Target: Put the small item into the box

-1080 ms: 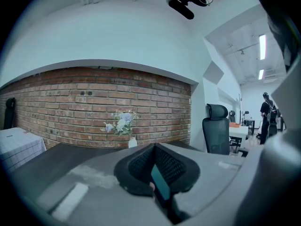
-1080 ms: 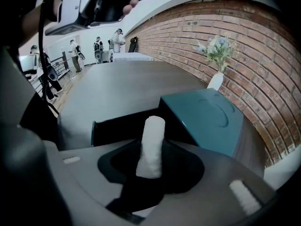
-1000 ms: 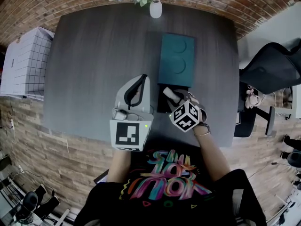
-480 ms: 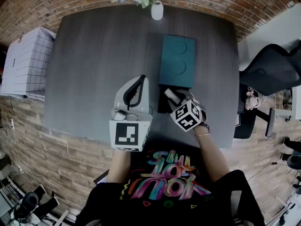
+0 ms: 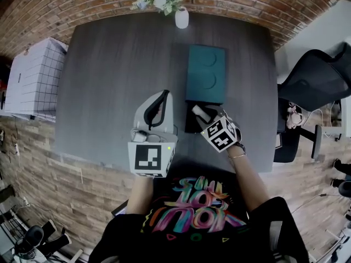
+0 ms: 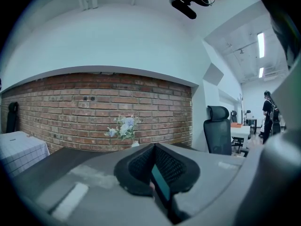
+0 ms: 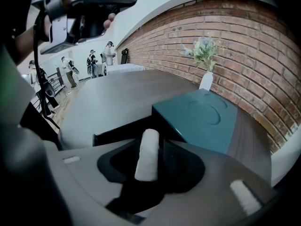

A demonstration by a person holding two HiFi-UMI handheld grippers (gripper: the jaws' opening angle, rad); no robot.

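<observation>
The small white cylindrical roll (image 7: 147,158) stood nearly upright, pinched at its lower half between the jaws of the right gripper (image 7: 151,144). It hung over the dark open drawer (image 7: 123,129) of the teal rectangular box (image 7: 202,114). The box lay flat, its lid embossed with two circles and its drawer pulled out toward the person.

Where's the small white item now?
In the right gripper view, the white roll sits clamped in the right gripper, over the black tray at the teal box.
</observation>
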